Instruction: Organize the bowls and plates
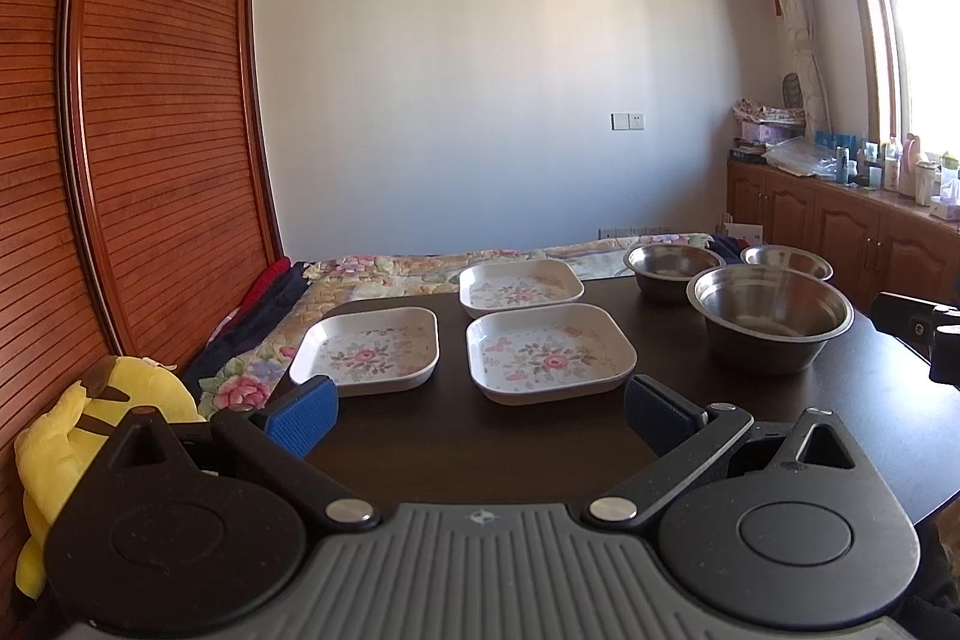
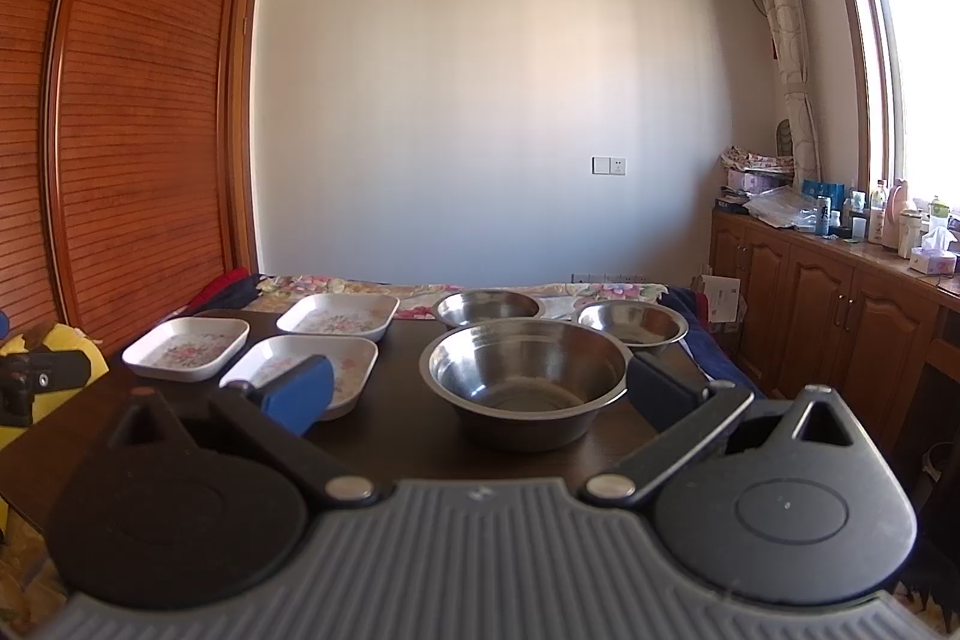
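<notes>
Three square white floral plates lie on the dark table: a left one, a near middle one and a far one. Three steel bowls stand to the right: a large near one and two smaller far ones. My left gripper is open and empty, just short of the two nearer plates. My right gripper is open and empty, its blue pads either side of the large bowl, short of it. The plates lie to its left.
A bed with a floral quilt lies beyond the table. A yellow plush toy sits at the left by a wooden wardrobe. Wooden cabinets with bottles line the right wall under a window.
</notes>
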Motion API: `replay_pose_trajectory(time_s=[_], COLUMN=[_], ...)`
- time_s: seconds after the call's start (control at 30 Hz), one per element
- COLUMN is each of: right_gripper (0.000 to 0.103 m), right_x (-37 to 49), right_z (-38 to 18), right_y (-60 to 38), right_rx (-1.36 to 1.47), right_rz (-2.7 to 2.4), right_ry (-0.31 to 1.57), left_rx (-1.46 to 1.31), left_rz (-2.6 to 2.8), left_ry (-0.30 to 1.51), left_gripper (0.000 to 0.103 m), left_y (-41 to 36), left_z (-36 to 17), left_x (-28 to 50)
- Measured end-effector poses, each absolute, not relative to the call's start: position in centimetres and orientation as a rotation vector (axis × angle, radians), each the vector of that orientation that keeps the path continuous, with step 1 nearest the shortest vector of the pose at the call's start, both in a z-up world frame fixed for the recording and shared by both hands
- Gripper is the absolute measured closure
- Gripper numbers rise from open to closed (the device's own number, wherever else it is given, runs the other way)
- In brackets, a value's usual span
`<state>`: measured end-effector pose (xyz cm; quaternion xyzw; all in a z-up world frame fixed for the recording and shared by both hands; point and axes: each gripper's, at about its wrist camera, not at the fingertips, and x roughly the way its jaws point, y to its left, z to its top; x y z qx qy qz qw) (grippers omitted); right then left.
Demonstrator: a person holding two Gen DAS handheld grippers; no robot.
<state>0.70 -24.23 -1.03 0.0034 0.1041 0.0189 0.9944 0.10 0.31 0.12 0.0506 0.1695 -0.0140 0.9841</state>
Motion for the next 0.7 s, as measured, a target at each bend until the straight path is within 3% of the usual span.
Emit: replay_pose_trajectory(time_s=[0.7], right_gripper=[0.000], right_x=[3.7], right_z=[-2.4], right_y=[-22.3], right_rx=[-0.026], right_rz=[0.105], right_ry=[0.221], left_rx=[0.106], left_rz=[-0.014], left_ry=[0.389], left_gripper=[0.000], left_y=[1.5], left_z=[-1.9], left_x=[3.7])
